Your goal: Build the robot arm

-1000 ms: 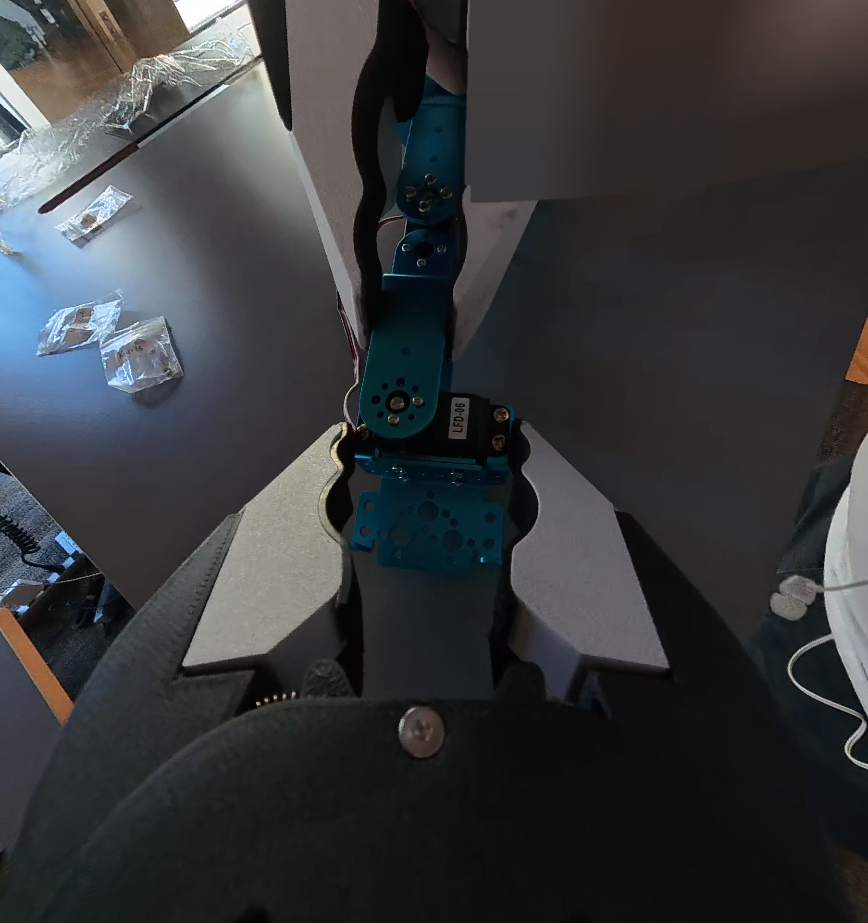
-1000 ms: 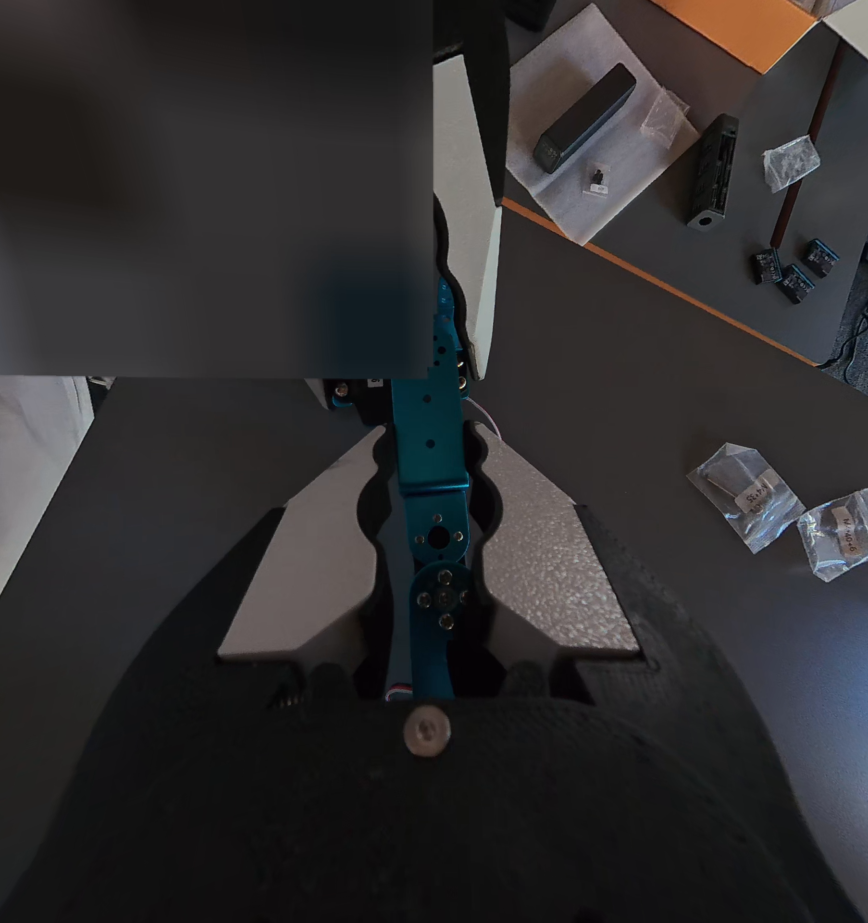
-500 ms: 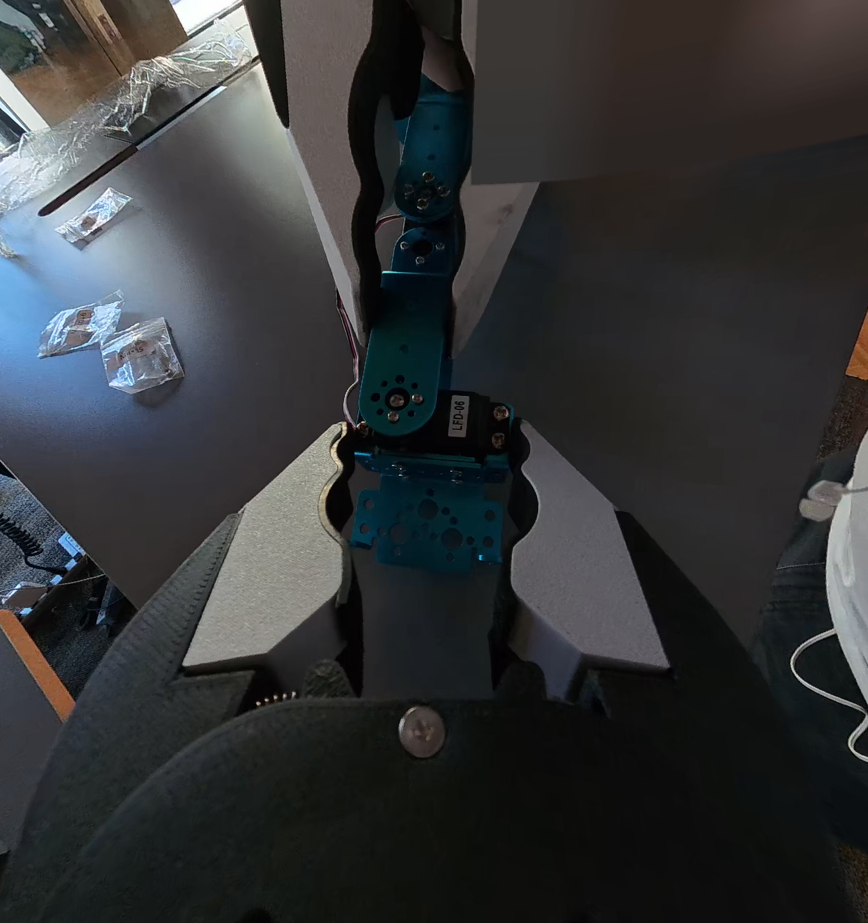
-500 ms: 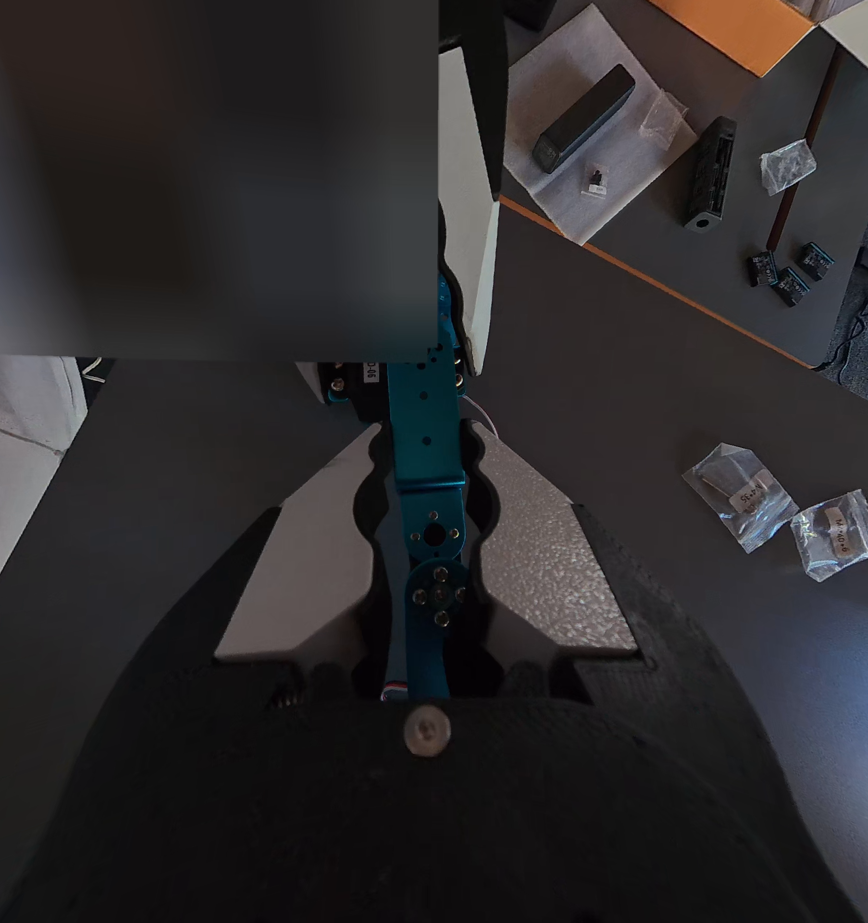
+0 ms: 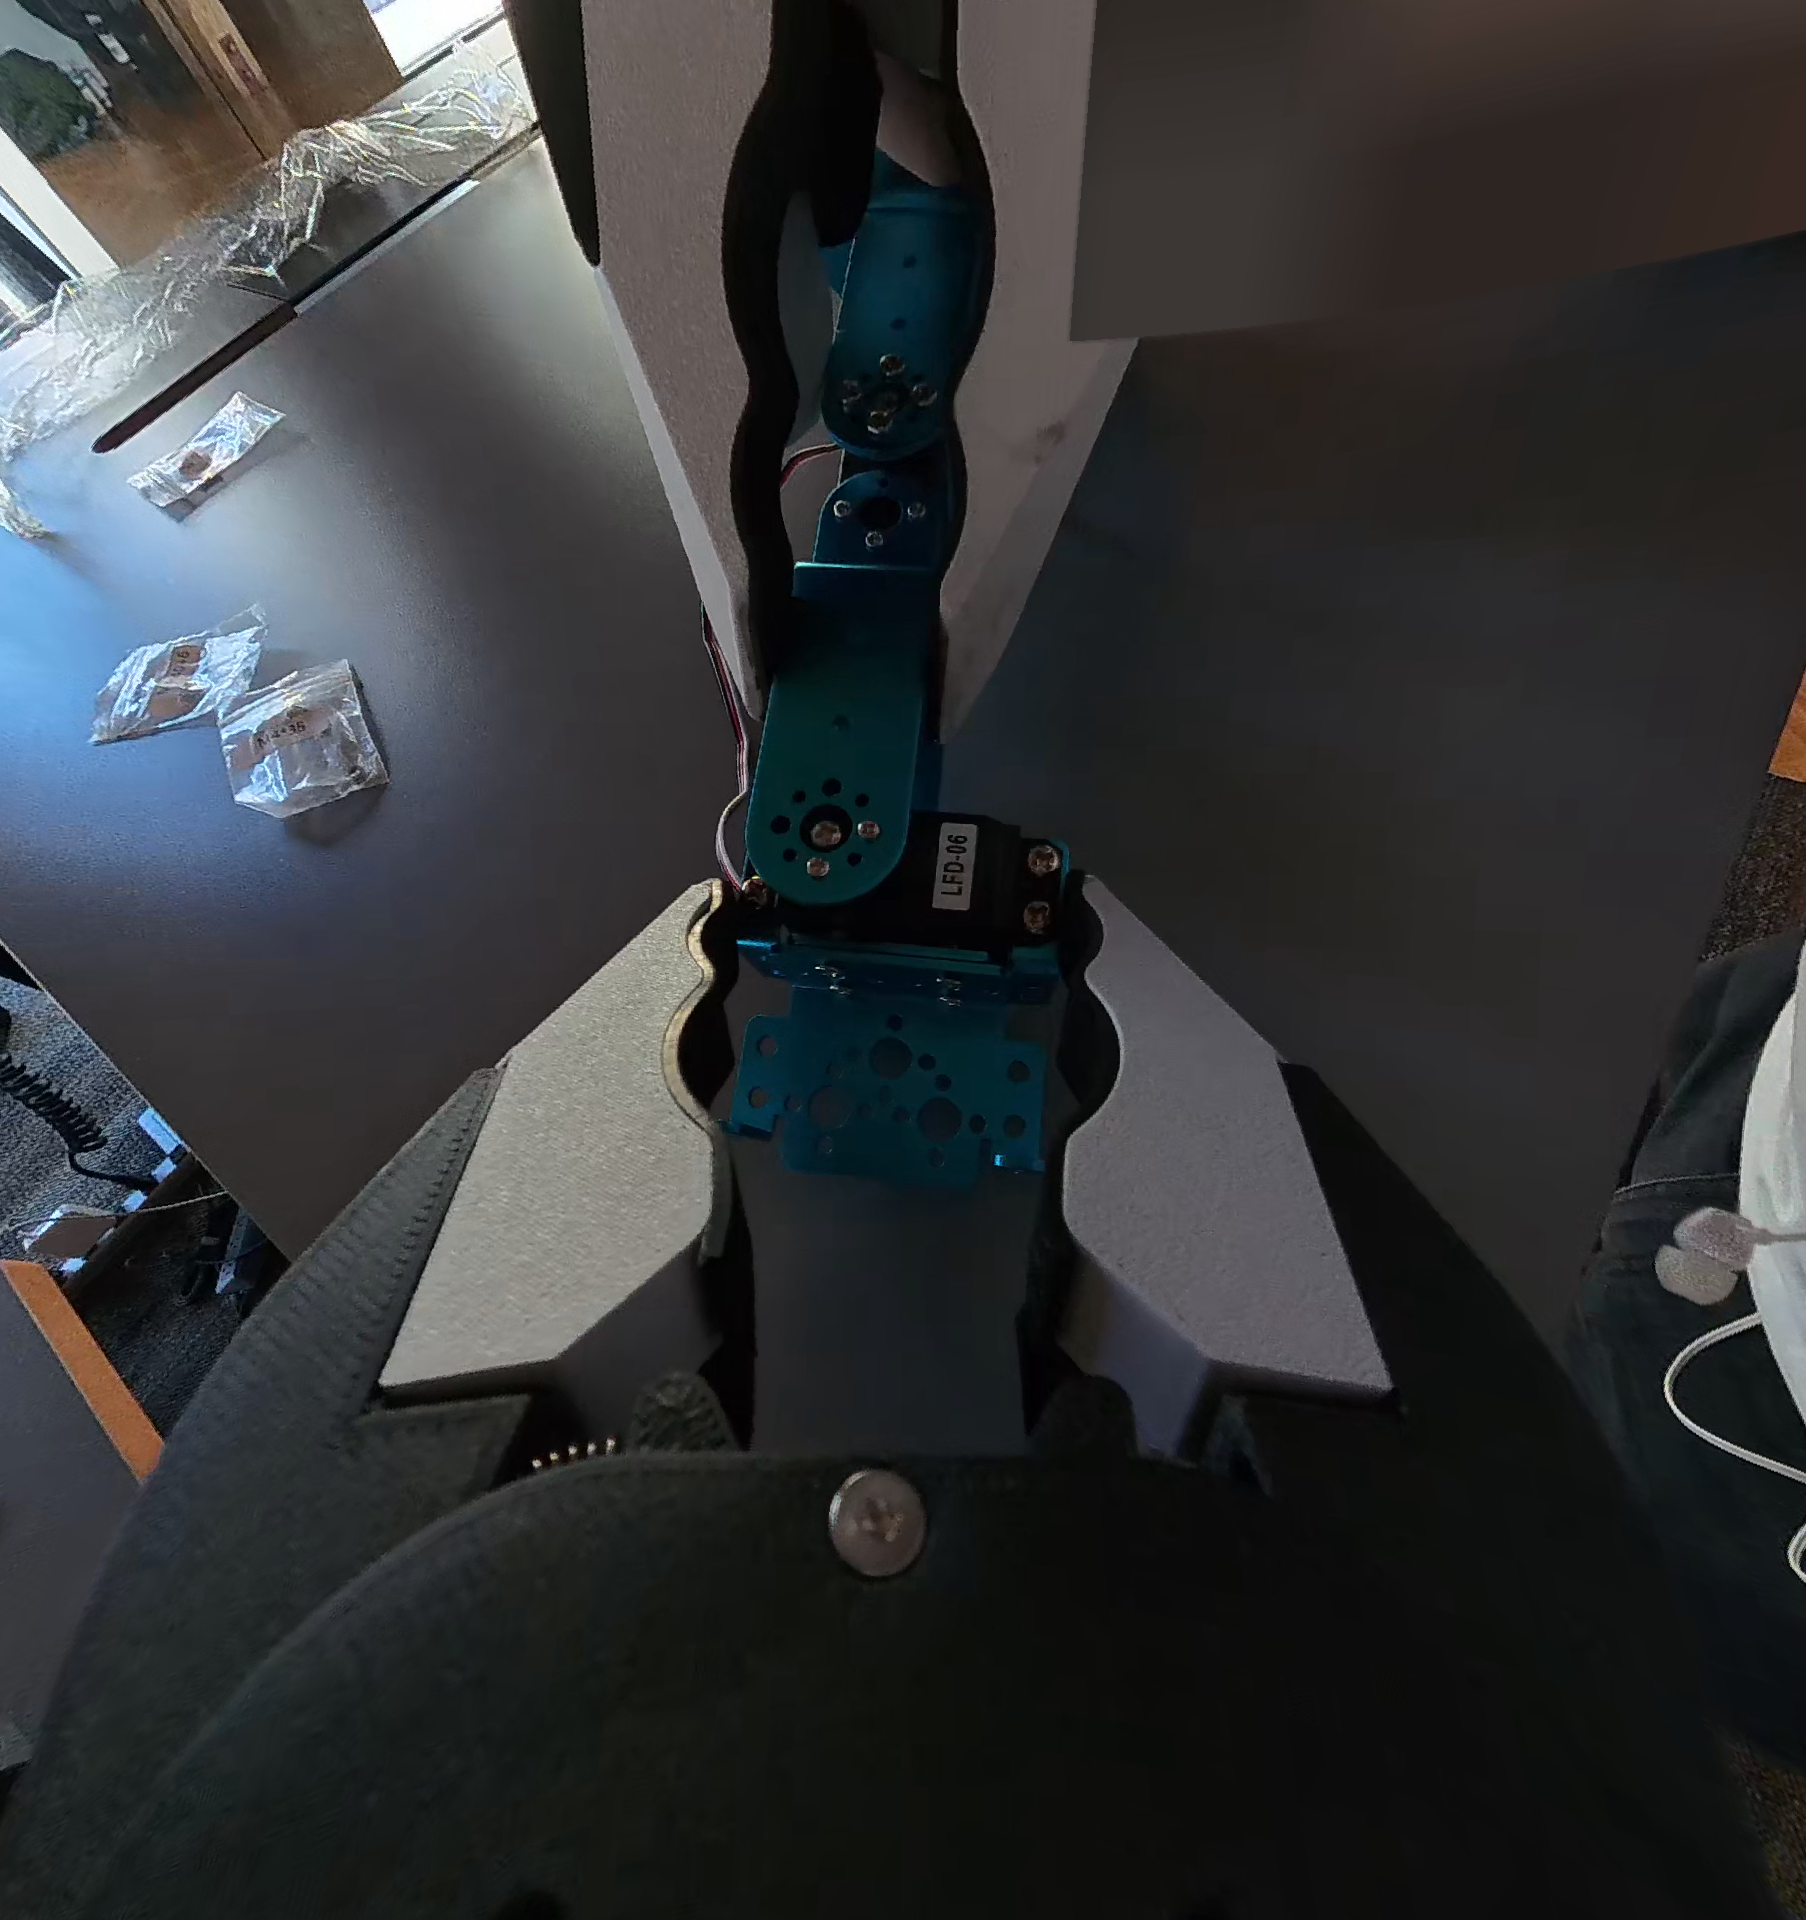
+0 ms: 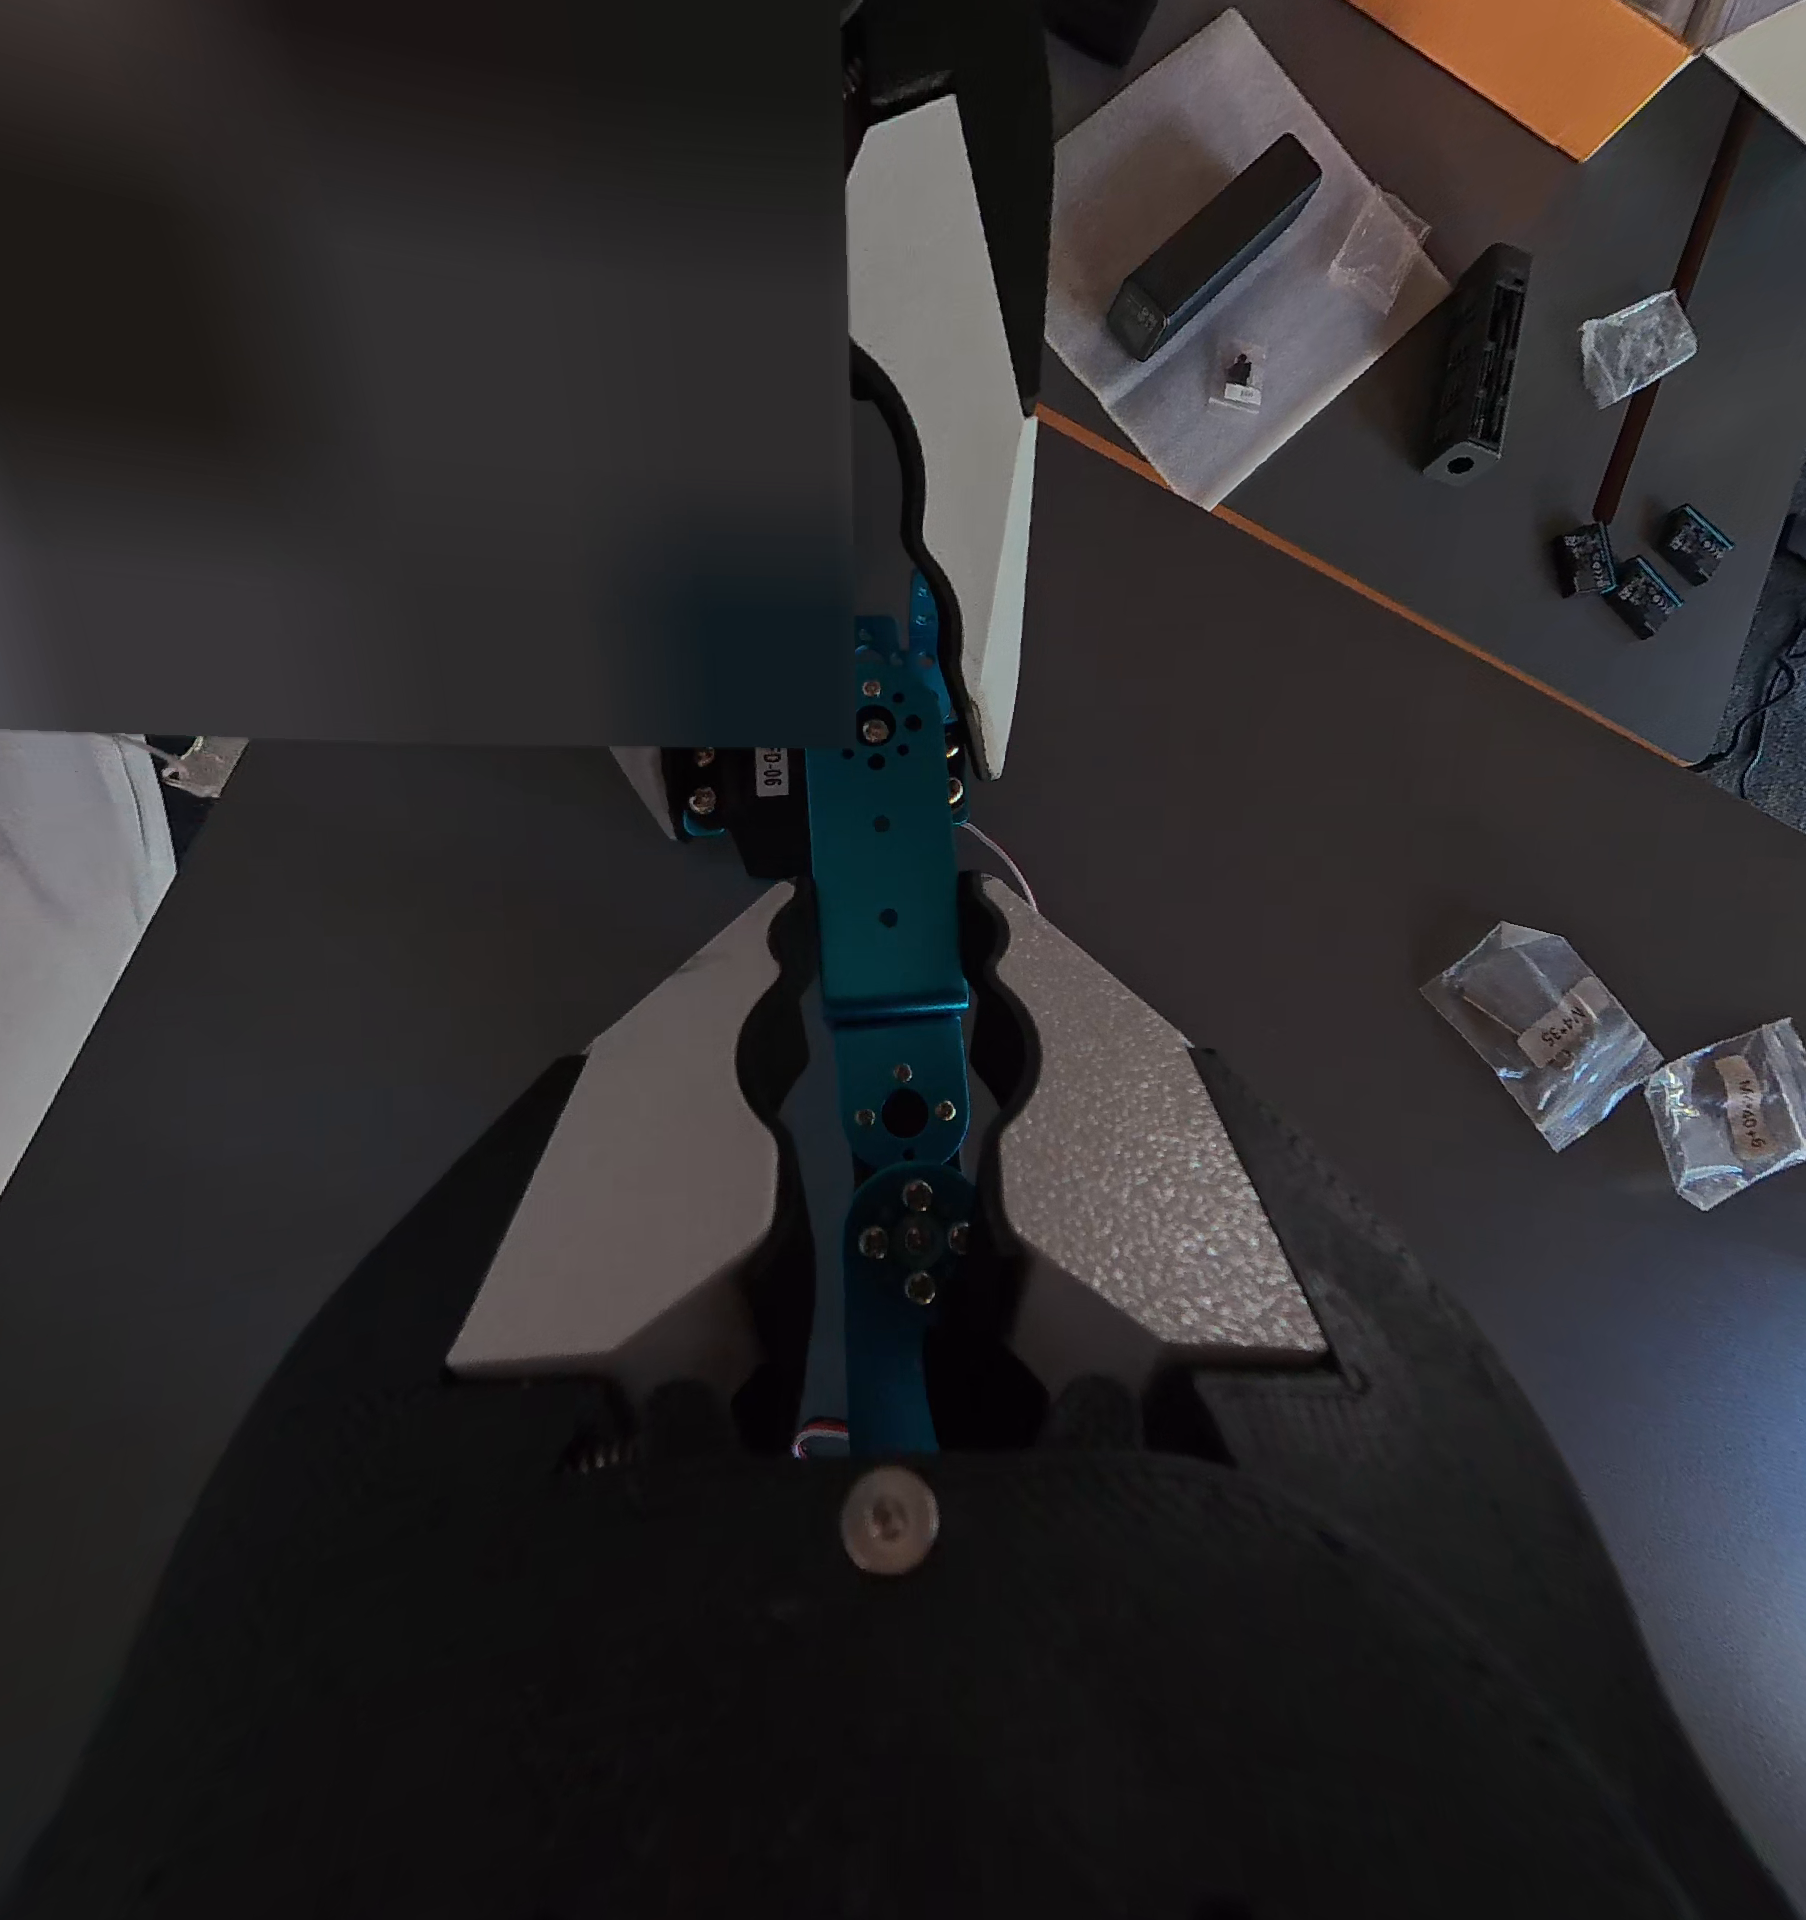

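Note:
A blue metal servo-arm assembly is held between both grippers above a dark grey table [image 5: 442, 790]. My left gripper [image 5: 894, 904] is shut on its base end: a black servo [image 5: 966, 883] in a blue perforated bracket [image 5: 883, 1091]. A blue link [image 5: 842, 748] runs from the servo up into the other gripper's white fingers [image 5: 670, 364]. My right gripper [image 6: 883, 894] is shut on the blue link [image 6: 888, 935], with a round blue horn [image 6: 914, 1236] between its jaws. The left gripper's white finger [image 6: 982, 520] and the servo [image 6: 753, 790] show beyond it.
Small clear plastic bags of parts lie on the table [image 5: 296, 738] [image 5: 203, 452] [image 6: 1543, 1029] [image 6: 1740, 1112]. Crumpled clear wrap [image 5: 203, 260] lies at the far edge. A second table holds a black bar [image 6: 1211, 249], a black holder [image 6: 1475, 364] and small black modules [image 6: 1637, 571]. A person in white sits at the right [image 5: 1803, 1247]. Less than 4 cm separates the two grippers' tips.
Both grippers keep their hold on the assembly. The view has shifted slightly; the link sits a little further out of the right gripper, and the far end looks slightly tilted.

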The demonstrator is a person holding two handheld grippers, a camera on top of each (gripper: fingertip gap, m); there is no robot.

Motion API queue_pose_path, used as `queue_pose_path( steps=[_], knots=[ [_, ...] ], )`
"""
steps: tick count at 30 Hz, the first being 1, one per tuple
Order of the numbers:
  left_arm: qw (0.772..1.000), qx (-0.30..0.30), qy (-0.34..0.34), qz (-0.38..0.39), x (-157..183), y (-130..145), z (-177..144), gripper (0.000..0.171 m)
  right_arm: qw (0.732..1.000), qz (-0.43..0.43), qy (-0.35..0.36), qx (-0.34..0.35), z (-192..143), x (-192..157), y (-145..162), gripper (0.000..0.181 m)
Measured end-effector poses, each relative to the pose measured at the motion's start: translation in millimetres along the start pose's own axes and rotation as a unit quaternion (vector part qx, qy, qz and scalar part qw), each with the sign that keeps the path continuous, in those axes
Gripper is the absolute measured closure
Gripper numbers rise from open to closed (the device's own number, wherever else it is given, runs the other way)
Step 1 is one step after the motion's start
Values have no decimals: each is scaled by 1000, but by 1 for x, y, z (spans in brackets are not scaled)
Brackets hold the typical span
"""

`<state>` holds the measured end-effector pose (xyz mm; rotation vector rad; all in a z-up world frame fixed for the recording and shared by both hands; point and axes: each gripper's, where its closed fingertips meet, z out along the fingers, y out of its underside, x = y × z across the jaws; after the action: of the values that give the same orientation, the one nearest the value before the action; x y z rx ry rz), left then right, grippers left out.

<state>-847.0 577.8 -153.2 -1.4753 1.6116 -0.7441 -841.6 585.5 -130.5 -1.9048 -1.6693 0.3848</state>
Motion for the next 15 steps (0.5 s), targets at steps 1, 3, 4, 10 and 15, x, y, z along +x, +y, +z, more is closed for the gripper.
queue_pose_path(
  steps=[1,3,4,10,15],
  knots=[
    [1000,0,0,0,0,0,0,109,1000,-1,1,0,0,0,0,152],
    [1000,0,-1,2,0,0,0,109,1000,-2,2,0,0,0,0,152],
    [1000,0,-2,3,0,0,0,109,1000,-2,2,-1,0,0,0,152],
    [1000,-1,-9,13,0,0,0,109,1000,-8,4,-1,0,-1,0,152],
    [1000,-3,-13,11,-1,1,0,109,1000,-19,9,-4,0,0,1,152]
  ],
)
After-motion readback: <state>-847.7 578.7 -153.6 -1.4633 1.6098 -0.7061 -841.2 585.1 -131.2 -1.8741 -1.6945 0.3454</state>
